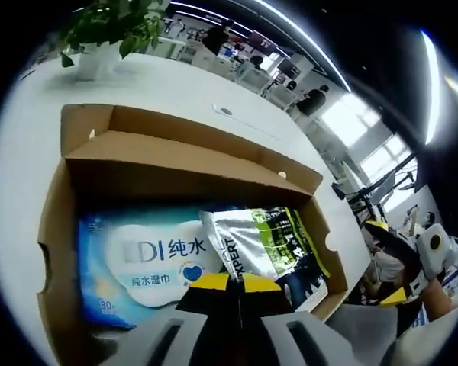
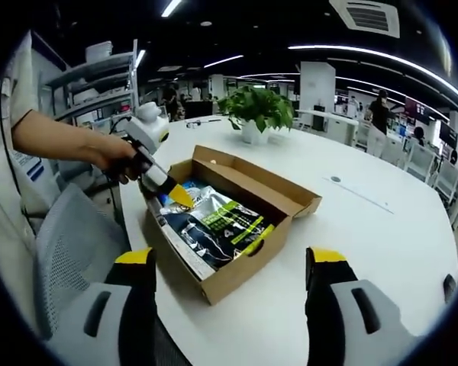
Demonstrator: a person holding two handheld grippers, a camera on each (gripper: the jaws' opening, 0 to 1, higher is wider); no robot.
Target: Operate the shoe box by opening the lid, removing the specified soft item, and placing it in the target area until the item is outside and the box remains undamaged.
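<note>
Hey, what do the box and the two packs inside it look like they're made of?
The shoe box looks like plain brown cardboard, matte, with raw cut edges and folded flaps. The silver pouch seems to be glossy foil or metallised plastic film; it crinkles and throws glare. The blue-and-white wipes pack looks like soft printed plastic film with a slight sheen.

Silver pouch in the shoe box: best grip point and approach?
Judged: pinch the silver pouch at its upper crimped edge, coming from above with the left gripper. It lies flat beside the wipes pack, and the box walls block side approaches.
</note>
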